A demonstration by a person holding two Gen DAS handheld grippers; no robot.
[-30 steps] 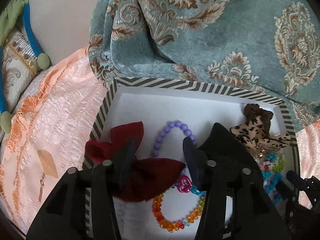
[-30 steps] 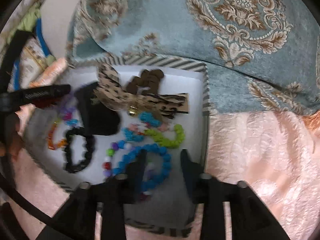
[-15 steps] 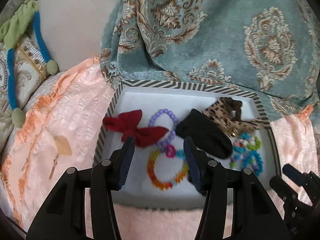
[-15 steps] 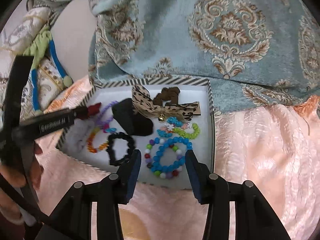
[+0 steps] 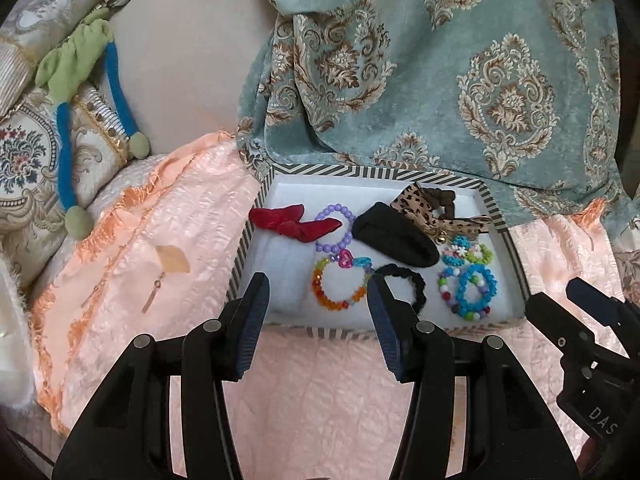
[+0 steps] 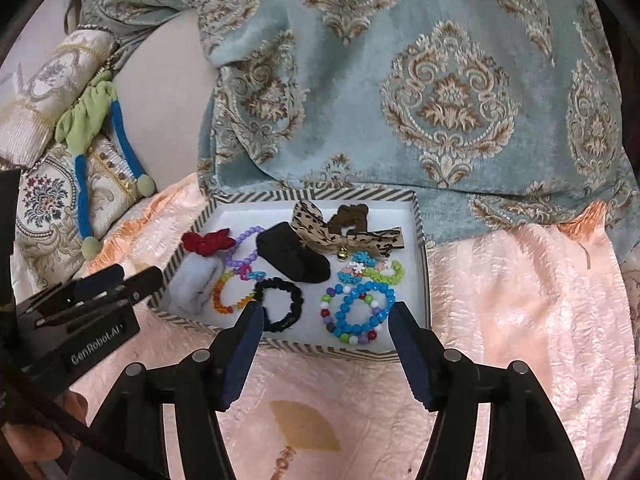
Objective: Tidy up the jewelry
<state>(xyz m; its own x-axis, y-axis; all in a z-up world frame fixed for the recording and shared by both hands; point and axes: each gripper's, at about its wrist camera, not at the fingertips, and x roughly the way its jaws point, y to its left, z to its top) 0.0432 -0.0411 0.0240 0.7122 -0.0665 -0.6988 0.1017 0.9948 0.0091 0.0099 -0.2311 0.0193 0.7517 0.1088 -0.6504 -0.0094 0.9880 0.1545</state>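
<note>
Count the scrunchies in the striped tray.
2. The black scrunchie lies near the tray's front edge; the brown scrunchie sits at the back, partly under the leopard bow. Others may be hidden.

I counted one striped tray (image 6: 421, 224) on the bed. Inside it lay three bows: one red bow (image 5: 298, 223) at nine o'clock, one leopard bow (image 6: 316, 229) at twelve, one brown bow (image 6: 352, 216) just behind that. There were two black pieces, a black pouch (image 6: 294, 254) at centre and a black scrunchie (image 6: 280, 304) at six. Beaded bracelets numbered five as far as I could tell: purple (image 5: 334, 228), orange (image 5: 340, 286), blue (image 6: 362, 312), multicolour (image 6: 352, 338), green (image 6: 390, 272). Two grippers showed, left gripper (image 5: 318, 314) and right gripper (image 6: 326, 346).
</note>
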